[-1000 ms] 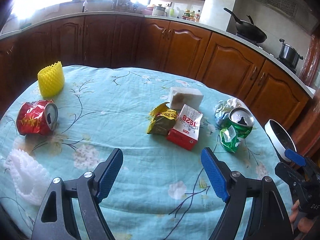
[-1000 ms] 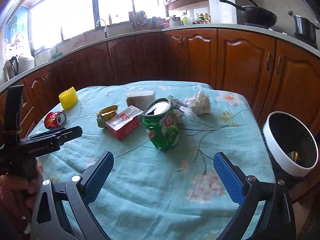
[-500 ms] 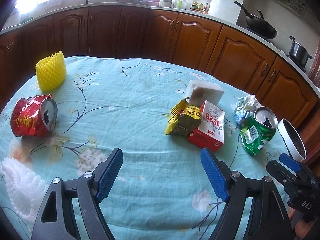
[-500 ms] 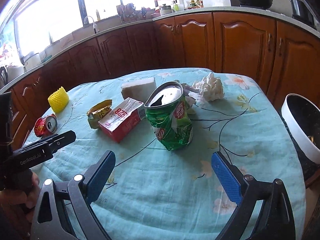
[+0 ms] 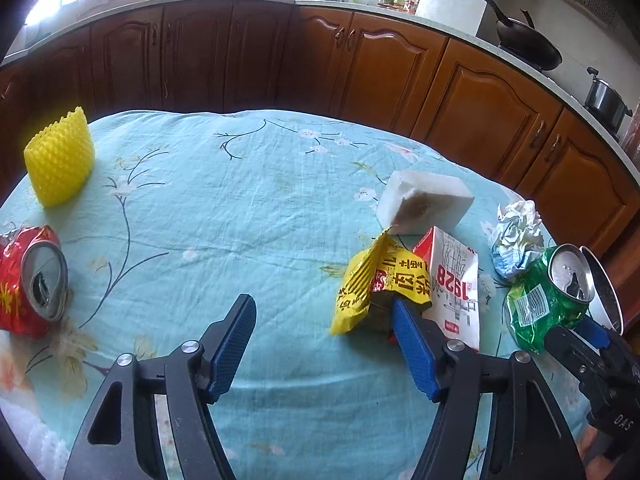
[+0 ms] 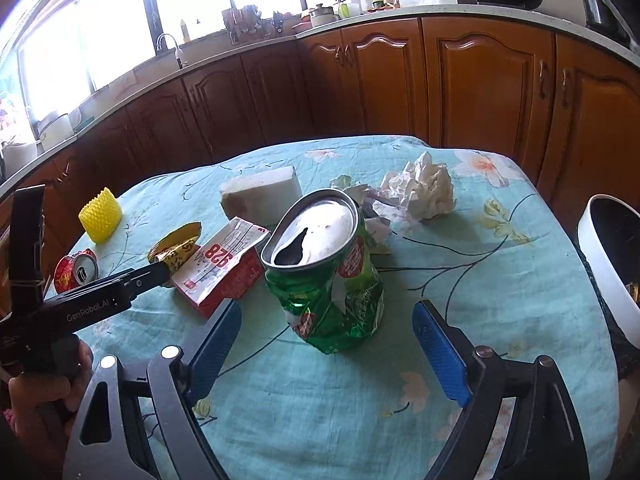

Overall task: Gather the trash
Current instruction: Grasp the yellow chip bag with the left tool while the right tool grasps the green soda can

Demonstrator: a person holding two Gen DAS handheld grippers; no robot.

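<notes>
Left gripper (image 5: 324, 330) is spread; its right finger hides part of the yellow crinkled wrapper (image 5: 370, 284). Right gripper (image 6: 326, 330), spread, frames the crushed green can (image 6: 328, 276) at twelve o'clock.

The counter (image 5: 248, 200) wears a pale turquoise cloth printed with thin dark branches and faded pink and white blossoms. On it sit a bright yellow foam net sleeve (image 5: 58, 162), a red crushed can (image 5: 30, 280) with gold marks, a green crushed can (image 6: 328, 276) with red label patches, a yellow wrapper (image 5: 372, 280) striped black, a red-and-white carton (image 5: 456, 284) with red digits, a white block (image 5: 424, 206) and white crumpled paper (image 6: 424, 190). Both grippers' fingers (image 5: 236, 344) carry blue pads on black frames. The cabinets (image 6: 460, 76) are reddish-brown wood.
</notes>
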